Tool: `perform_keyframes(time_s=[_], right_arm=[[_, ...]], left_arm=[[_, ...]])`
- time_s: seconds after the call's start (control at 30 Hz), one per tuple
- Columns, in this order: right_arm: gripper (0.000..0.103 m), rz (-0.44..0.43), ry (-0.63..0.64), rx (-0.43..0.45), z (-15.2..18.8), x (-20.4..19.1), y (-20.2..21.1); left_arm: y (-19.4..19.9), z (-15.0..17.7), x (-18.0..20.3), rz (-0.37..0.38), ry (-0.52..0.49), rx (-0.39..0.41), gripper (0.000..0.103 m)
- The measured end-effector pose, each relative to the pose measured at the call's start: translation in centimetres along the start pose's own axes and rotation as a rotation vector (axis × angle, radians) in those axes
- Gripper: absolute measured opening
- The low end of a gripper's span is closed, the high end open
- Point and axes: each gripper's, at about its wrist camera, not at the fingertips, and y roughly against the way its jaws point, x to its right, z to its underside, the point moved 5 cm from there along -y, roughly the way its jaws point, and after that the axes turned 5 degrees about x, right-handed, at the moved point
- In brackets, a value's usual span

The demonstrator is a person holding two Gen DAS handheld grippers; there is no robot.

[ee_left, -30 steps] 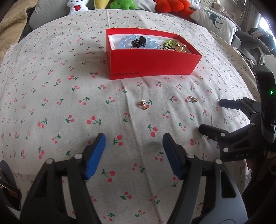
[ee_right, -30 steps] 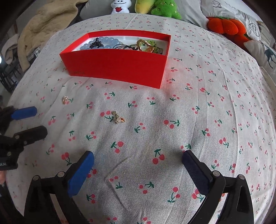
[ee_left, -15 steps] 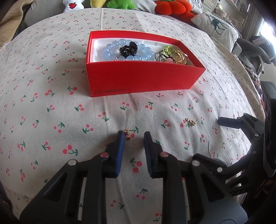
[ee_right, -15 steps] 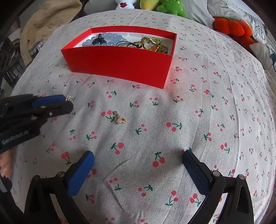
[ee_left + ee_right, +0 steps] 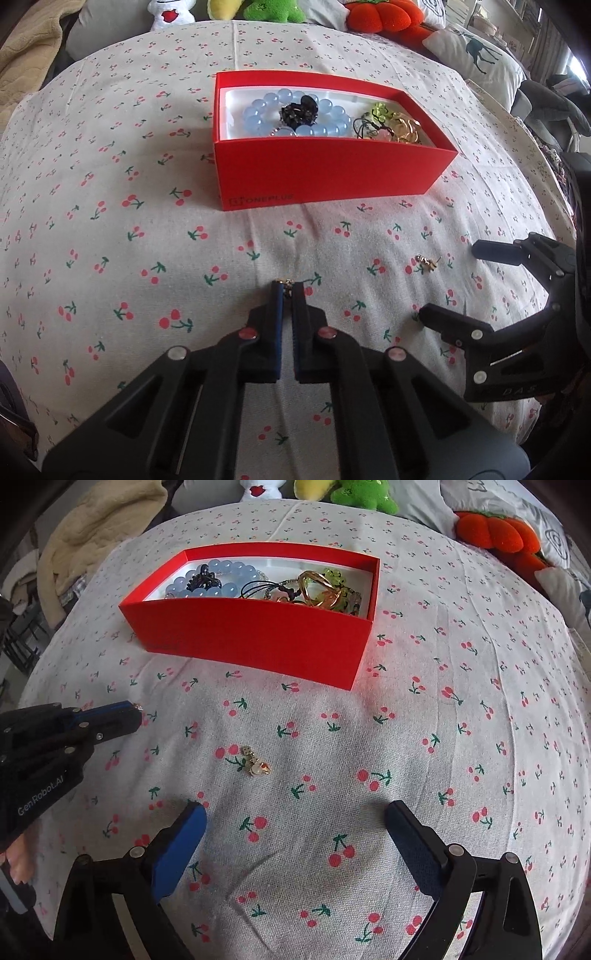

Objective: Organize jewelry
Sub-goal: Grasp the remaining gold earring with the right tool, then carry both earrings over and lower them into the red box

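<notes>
A red box (image 5: 325, 173) (image 5: 258, 638) sits on the cherry-print cloth and holds a blue bead bracelet (image 5: 295, 118), a black piece, cords and gold and green jewelry (image 5: 321, 589). My left gripper (image 5: 287, 287) is shut on a small gold earring (image 5: 287, 283) at cloth level, in front of the box; it also shows in the right wrist view (image 5: 136, 710). A second gold earring (image 5: 255, 762) (image 5: 426, 261) lies loose on the cloth. My right gripper (image 5: 295, 823) is open and empty, just short of that earring.
Plush toys (image 5: 380, 14) and pillows (image 5: 476, 55) line the far edge of the cloth. A beige blanket (image 5: 92, 524) lies at the far left. A person's fingers (image 5: 16, 864) show at the left edge.
My left gripper moved forward to the small earring and closed from wide open to shut on it. The right gripper stayed open and barely moved.
</notes>
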Motion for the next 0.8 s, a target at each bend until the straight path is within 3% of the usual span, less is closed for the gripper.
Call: perform_keyframes(time_s=[0.13,0.27,0.4,0.57,0.67,0.8], right_arm=[[0.083,0.013,0.004,0.007,-0.9,-0.2,-0.4],[0.058,-0.002,0.0,0.013,-1.8,-0.8,-0.7],[0.045,0.0,0.012,0.018,-2.2,-1.4,-1.0],[0.022,-0.02,-0.006,0.017,-2.8,-1.5,-1.2],[0.012,-0.023,-0.018,0.015,-3.0,-1.5,-1.2],[0.009,-0.022,-0.039,0.012,-2.6,-2.1,-0.7]], left_arm=[[0.6,0.3,-1.0,-0.009,0.023,-0.005,0.005],[1.2,0.7,-1.9,-0.008,0.045,-0.01,0.005],[1.8,1.1,-2.7,-0.006,0.058,-0.012,0.005],[2.4,1.5,-3.6,-0.003,0.078,-0.015,0.005],[2.7,1.5,-3.8,0.0,0.084,-0.013,0.005],[3.1,1.6,-3.9,0.004,0.086,-0.01,0.005]])
